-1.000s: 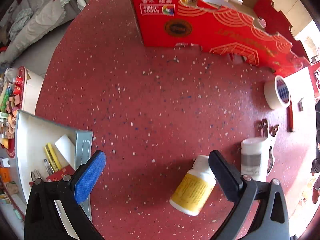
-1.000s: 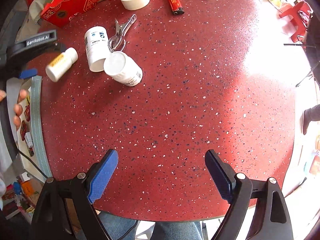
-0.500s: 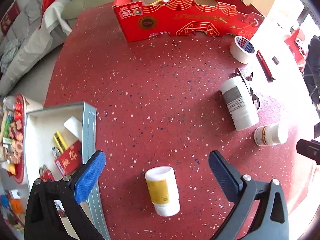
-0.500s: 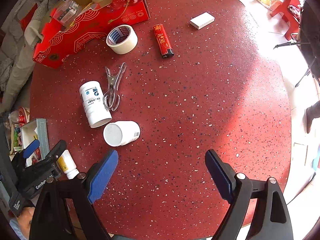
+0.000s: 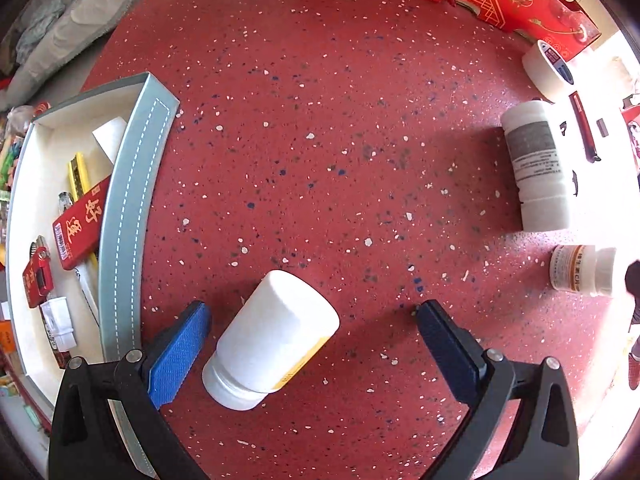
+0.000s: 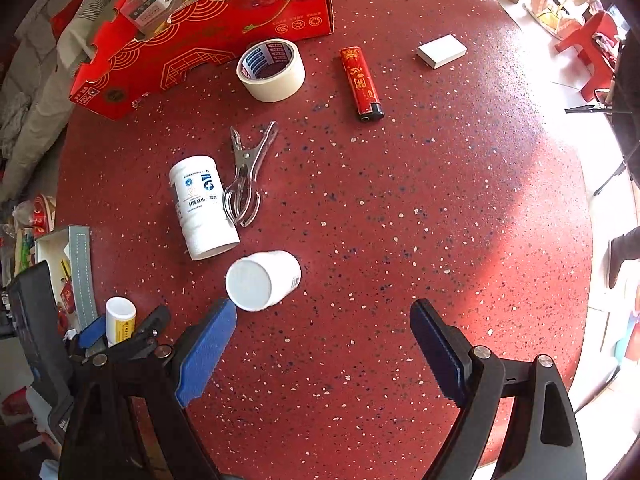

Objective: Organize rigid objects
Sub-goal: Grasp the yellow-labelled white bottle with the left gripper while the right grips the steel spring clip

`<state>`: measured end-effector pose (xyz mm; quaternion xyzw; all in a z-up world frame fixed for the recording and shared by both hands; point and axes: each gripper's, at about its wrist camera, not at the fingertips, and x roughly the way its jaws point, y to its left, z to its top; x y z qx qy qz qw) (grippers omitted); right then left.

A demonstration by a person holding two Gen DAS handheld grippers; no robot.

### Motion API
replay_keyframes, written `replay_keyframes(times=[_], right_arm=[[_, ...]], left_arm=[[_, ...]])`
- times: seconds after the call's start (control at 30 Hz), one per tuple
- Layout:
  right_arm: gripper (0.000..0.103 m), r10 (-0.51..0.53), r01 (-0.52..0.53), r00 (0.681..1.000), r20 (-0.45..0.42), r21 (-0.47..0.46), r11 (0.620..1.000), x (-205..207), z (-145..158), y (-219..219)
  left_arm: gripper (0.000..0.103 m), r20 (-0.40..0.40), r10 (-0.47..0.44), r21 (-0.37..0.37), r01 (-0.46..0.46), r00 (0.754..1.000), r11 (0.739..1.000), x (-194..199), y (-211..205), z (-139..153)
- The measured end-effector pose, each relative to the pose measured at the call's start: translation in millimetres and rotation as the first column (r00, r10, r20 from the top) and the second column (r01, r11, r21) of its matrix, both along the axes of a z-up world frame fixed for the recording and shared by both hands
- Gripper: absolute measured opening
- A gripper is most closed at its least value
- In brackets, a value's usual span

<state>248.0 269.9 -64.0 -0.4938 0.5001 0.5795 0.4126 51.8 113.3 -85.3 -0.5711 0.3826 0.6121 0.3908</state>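
A small white bottle with a yellow label [image 5: 272, 336] stands on the red table between the open fingers of my left gripper [image 5: 312, 320], closer to the blue left pad and touching neither. It also shows in the right wrist view [image 6: 120, 320]. My right gripper [image 6: 320, 320] is open and empty above the table, with a small white jar [image 6: 262, 280] lying on its side just ahead of its left finger. A taller white bottle [image 6: 200, 206] lies next to a metal clip [image 6: 246, 176].
A grey-edged white tray [image 5: 132, 184] with small items sits at the table's left edge. A red cardboard box [image 6: 200, 36] stands at the back. A tape roll [image 6: 272, 70], a red lighter [image 6: 360, 82] and a white block [image 6: 441, 51] lie beyond.
The left gripper has come lower and closer around the yellow-labelled bottle, which now stands between its fingers. The right gripper has come nearer to the small white jar.
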Motion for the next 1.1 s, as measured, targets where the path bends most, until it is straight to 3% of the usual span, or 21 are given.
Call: replay_keyframes(times=[0.17, 0.33, 0.47, 0.63, 0.77, 0.9, 1.1], right_arm=[[0.09, -0.06, 0.06, 0.998, -0.008, -0.008, 0.998, -20, -14, 48], [0.089, -0.034, 0.035, 0.999, 0.039, -0.046, 0.998, -47, -44, 75], [0.089, 0.006, 0.001, 0.998, 0.07, -0.101, 0.995, -67, -66, 70], [0.09, 0.016, -0.005, 0.99, 0.137, -0.077, 0.997, -68, -69, 56], [0.09, 0.055, -0.047, 0.99, 0.131, -0.068, 0.997, -73, -66, 54], [0.089, 0.133, -0.126, 0.982, 0.136, -0.054, 0.99, -104, -66, 50], [0.088, 0.154, -0.147, 0.977, 0.144, -0.061, 0.987, -117, -67, 48]], left_arm=[[0.103, 0.031, 0.018, 0.018, -0.019, 0.999, 1.0, -3, -6, -4], [0.103, 0.031, 0.017, 0.015, -0.018, 0.999, 1.0, -10, -10, -6], [0.103, 0.024, 0.015, 0.031, -0.015, 1.0, 0.999, -10, -8, -6], [0.103, 0.009, 0.017, 0.063, -0.017, 1.0, 0.998, -1, -21, 5], [0.103, 0.006, 0.02, 0.075, -0.02, 1.0, 0.997, 3, -27, 7], [0.103, 0.011, 0.018, 0.06, -0.019, 1.0, 0.998, 4, -28, 8], [0.103, 0.012, 0.018, 0.055, -0.019, 1.0, 0.998, 1, -23, 6]])
